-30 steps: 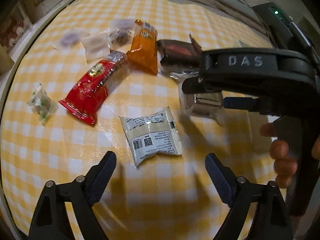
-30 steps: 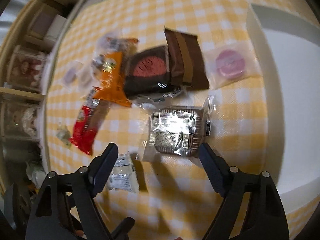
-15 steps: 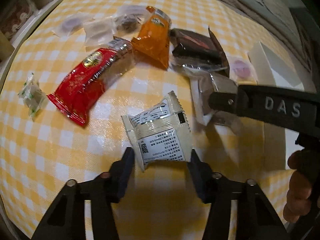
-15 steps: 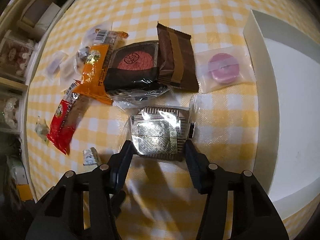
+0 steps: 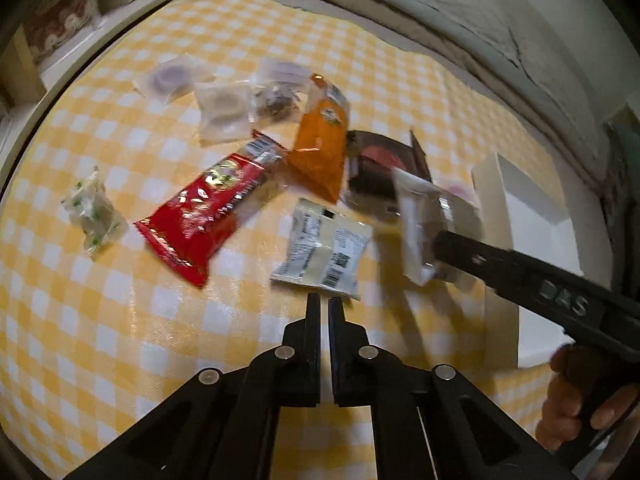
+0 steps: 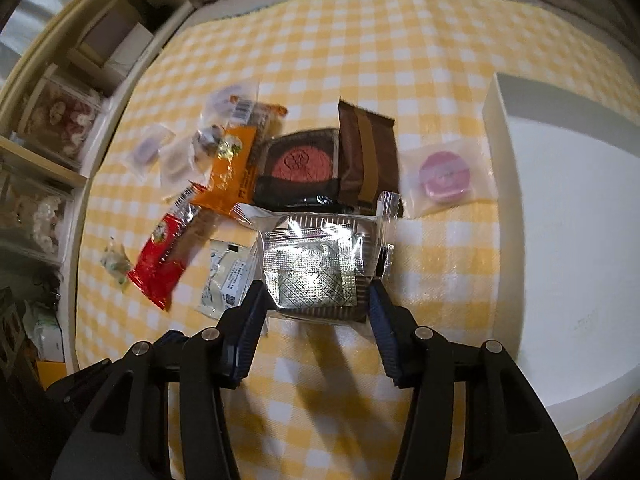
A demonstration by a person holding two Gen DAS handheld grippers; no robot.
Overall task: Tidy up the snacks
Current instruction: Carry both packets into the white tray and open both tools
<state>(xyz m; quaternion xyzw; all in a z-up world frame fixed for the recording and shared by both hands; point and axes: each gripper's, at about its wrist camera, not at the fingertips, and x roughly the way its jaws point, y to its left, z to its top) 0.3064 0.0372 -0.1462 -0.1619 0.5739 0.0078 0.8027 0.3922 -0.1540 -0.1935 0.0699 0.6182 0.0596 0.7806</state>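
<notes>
Right wrist view: fingers clamp a crinkly foil-and-clear square packet.
Left fingers: closed flat on a glossy white pouch edge.

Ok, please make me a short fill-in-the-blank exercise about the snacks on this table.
1. The right gripper holds the foil packet, whose colour is ___.
2. The tablecloth is checked white and ___.
3. The long packet beside the orange packet is ___.
Missing words: silver, yellow, red.
</notes>
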